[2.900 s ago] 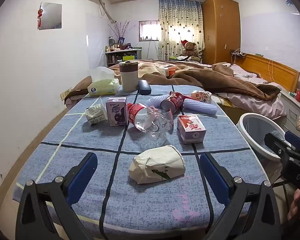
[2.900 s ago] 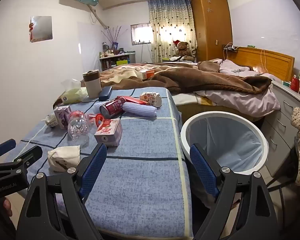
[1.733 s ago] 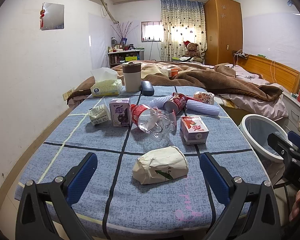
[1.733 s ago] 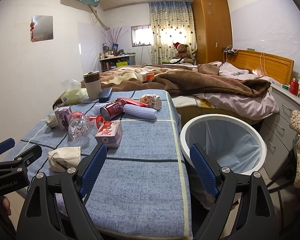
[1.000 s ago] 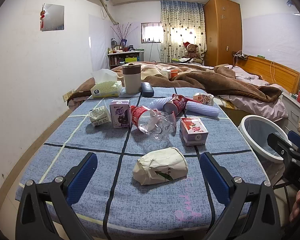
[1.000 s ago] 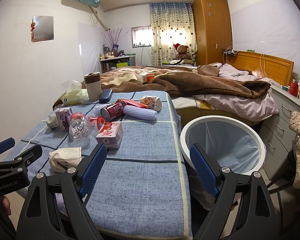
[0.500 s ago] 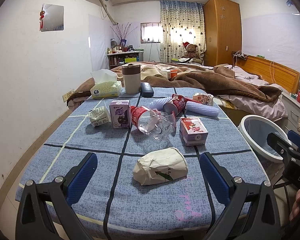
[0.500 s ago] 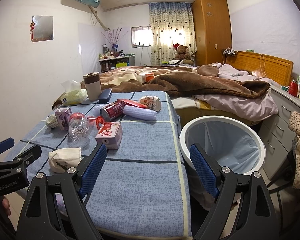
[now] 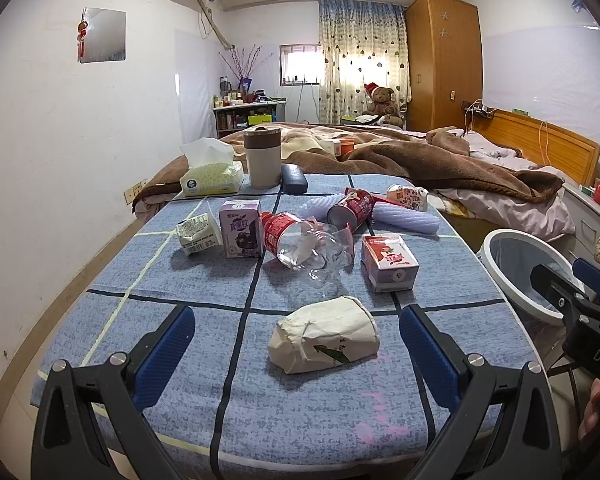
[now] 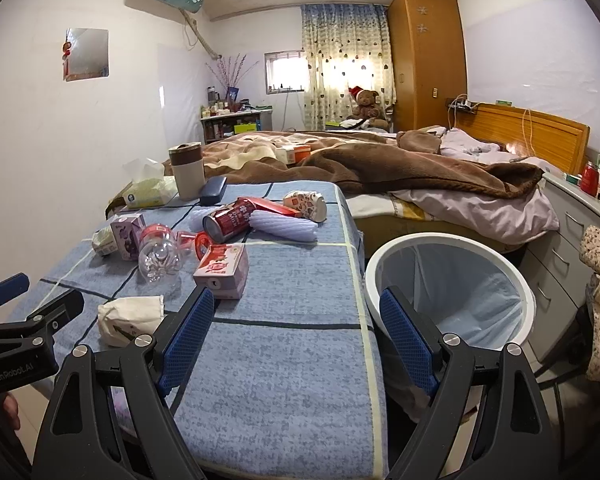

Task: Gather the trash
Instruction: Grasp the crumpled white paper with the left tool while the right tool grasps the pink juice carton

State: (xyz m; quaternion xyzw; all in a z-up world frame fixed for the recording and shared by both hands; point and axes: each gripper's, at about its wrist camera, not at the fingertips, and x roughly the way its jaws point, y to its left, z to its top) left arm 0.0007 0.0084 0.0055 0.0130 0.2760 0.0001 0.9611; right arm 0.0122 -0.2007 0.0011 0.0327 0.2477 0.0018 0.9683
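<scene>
Trash lies on a blue checked tablecloth (image 9: 180, 320): a crushed white paper cup (image 9: 323, 334) nearest me, a pink carton (image 9: 387, 263), a clear crushed bottle (image 9: 300, 242), a purple carton (image 9: 240, 229), a small white carton (image 9: 196, 232), a red can (image 9: 349, 208) and a patterned cup (image 9: 407, 197). My left gripper (image 9: 296, 344) hovers open just short of the paper cup. My right gripper (image 10: 296, 332) is open over the table's right edge, beside a white bin (image 10: 451, 284) with a liner. The same paper cup (image 10: 130, 318) lies left of it.
A tissue pack (image 9: 212, 178), a beige tumbler (image 9: 262, 158) and a dark case (image 9: 294, 178) stand at the table's far end. A bed with a brown blanket (image 10: 399, 168) lies behind. Drawers (image 10: 567, 240) flank the bin on the right.
Both grippers have drifted only slightly; the view shifted a little. Nothing on the table has moved and both stay open.
</scene>
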